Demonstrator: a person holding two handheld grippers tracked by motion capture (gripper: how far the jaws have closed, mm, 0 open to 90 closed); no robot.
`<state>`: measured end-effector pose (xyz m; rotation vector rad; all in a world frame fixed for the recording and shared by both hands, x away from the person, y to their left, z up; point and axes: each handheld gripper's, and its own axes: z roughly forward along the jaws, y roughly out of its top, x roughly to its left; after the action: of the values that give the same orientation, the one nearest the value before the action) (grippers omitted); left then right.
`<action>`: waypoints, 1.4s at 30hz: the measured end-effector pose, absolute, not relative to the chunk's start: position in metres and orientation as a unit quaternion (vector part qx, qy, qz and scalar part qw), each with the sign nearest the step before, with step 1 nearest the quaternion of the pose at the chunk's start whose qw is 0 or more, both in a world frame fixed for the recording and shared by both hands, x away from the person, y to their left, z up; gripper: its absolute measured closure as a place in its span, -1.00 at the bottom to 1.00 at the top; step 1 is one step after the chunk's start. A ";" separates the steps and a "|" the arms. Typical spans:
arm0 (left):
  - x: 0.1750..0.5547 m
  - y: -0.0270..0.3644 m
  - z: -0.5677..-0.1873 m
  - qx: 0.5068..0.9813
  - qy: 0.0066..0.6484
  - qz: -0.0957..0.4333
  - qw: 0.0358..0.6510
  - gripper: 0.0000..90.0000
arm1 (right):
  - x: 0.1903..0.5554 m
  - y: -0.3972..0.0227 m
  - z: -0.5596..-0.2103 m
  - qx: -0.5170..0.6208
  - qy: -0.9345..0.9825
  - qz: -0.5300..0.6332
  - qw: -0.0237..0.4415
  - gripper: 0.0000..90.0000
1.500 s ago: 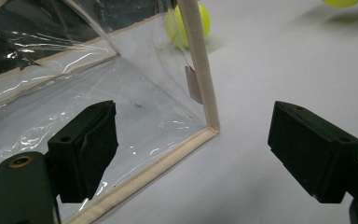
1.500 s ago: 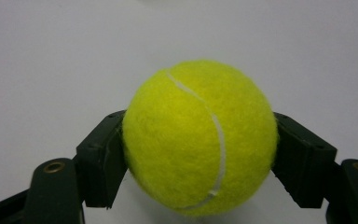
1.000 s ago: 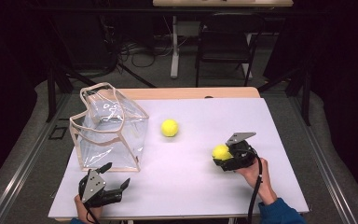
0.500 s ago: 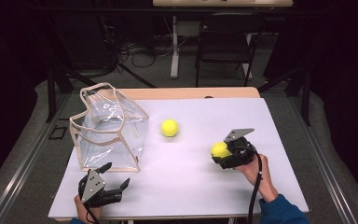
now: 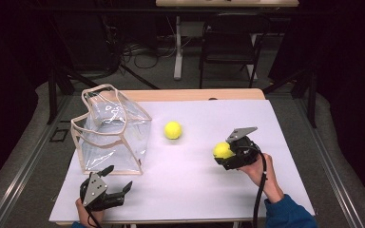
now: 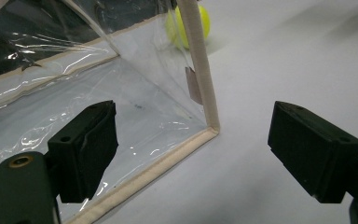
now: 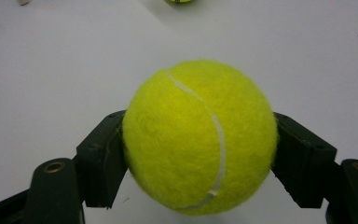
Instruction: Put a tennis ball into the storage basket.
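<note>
high view: above the near edge, facing forward and down over the whole bench [image 5: 285, 142] | left gripper view: low, close to the clear bag [image 6: 158, 112] corner | right gripper view: very close on the held tennis ball [image 7: 199, 137] | shared: second tennis ball [image 5: 173, 129], white bench top

Yellow tennis ball [image 7: 199, 137] clamped, lifted off table.
</note>
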<state>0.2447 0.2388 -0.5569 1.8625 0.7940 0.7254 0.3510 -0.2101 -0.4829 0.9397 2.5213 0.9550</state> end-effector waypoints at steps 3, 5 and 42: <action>0.245 0.239 -0.557 0.761 0.324 0.296 0.477 -0.65 | 0.352 -0.208 -0.481 0.320 0.876 0.331 0.142 -0.42; 0.245 0.239 -0.557 0.762 0.325 0.297 0.476 -0.65 | 0.352 -0.207 -0.480 0.321 0.877 0.331 0.139 -0.42; 0.245 0.239 -0.557 0.763 0.322 0.296 0.476 -0.65 | 0.362 -0.177 -0.468 0.287 0.891 0.327 0.132 -0.42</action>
<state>0.2447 0.2388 -0.5570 1.8639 0.7867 0.7229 0.3624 -0.1771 -0.4682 0.8332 2.5854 0.9486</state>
